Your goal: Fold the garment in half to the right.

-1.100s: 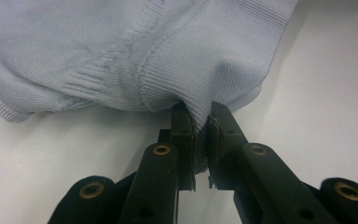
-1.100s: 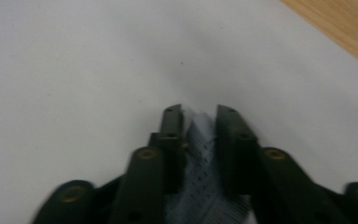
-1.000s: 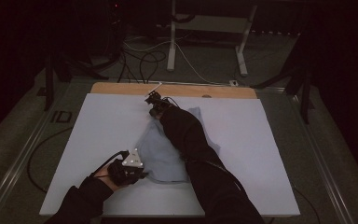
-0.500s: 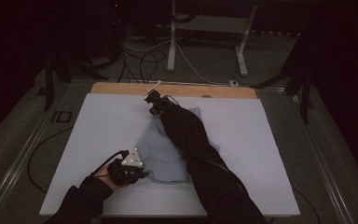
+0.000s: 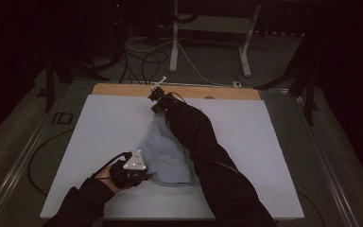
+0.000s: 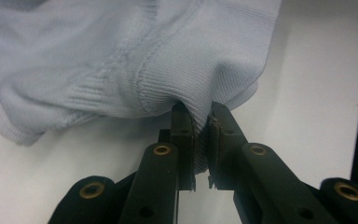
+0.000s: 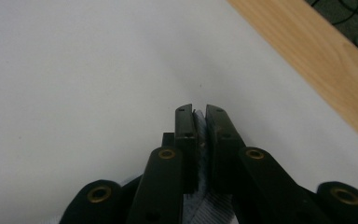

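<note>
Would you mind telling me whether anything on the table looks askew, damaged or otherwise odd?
Nothing looks damaged or spilled. The pale blue garment lies rumpled, stretched lengthwise between the left gripper, shut on its ribbed edge at the near end, and the right gripper, shut on a fold at the far end near the wooden strip.

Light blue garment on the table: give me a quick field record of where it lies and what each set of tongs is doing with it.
garment: light blue knit garment, lying partly bunched on the white table top
left tongs: left tongs shut on a ribbed edge of the garment, at its near end
right tongs: right tongs shut on a fold of the garment, at its far end near the wooden strip
span: garment stretched between the two grips, partly hidden by the right sleeve
</note>
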A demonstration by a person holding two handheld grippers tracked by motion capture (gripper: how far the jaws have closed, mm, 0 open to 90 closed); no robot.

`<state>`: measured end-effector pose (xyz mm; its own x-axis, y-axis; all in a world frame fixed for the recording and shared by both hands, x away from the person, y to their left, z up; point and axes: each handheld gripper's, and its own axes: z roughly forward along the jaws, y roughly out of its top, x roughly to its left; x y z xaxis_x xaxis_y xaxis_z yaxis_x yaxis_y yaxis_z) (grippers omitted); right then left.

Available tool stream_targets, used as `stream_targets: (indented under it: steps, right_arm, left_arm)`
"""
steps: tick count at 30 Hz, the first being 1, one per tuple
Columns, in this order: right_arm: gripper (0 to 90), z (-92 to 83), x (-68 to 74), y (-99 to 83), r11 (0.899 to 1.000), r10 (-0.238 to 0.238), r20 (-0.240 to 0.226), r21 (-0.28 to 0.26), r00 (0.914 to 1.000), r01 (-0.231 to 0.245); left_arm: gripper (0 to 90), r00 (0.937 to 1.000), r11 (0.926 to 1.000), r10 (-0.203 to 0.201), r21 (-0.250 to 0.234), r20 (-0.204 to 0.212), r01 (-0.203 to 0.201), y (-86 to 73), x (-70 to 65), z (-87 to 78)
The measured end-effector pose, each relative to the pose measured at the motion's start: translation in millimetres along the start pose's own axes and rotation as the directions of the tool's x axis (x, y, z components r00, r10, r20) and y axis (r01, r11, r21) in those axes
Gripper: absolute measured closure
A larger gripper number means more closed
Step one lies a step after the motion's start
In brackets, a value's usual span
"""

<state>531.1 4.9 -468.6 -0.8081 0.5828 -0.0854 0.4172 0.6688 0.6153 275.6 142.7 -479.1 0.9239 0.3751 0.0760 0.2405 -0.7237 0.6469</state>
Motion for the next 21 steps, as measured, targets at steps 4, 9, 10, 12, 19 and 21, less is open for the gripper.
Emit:
stream_targets:
  steps: [4,9,10,12,19,21]
  right_arm:
    - [85.1,-8.1,-2.3,0.0,1.0,0.001,0.0,-0.014,1.0,-0.001]
    - [85.1,-14.9,-5.8,-2.9,1.0,0.013,-0.002,-0.028,0.9999,-0.013]
    - [85.1,-16.2,-6.4,-3.9,1.0,0.012,-0.004,-0.029,0.9999,-0.012]
    - [85.1,-19.2,-8.1,-5.7,0.999,0.013,-0.004,-0.04,0.9999,-0.013]
    - [85.1,-33.8,-13.7,-11.0,0.997,0.029,-0.001,-0.076,0.9996,-0.029]
    - [85.1,-39.0,-15.6,-12.5,0.996,0.033,-0.004,-0.088,0.9995,-0.033]
  left_arm:
    - [83.3,0.9997,0.9997,0.023,-0.006,-0.006,-0.023,7.5,-0.2,-2.0]
    - [83.3,0.9982,0.9982,0.059,-0.005,0.0,-0.059,16.9,-1.0,-3.6]
    - [83.3,0.9978,0.9978,0.066,-0.003,0.003,-0.066,19.0,-0.6,-4.0]
    - [83.3,0.9968,0.9968,0.08,-0.001,0.003,-0.08,22.9,-0.6,-3.9]
    - [83.2,0.9917,0.9918,0.128,-0.001,0.012,-0.128,37.0,-1.0,-3.9]
    - [83.2,0.9899,0.99,0.141,0.0,0.015,-0.141,41.5,-1.0,-3.8]
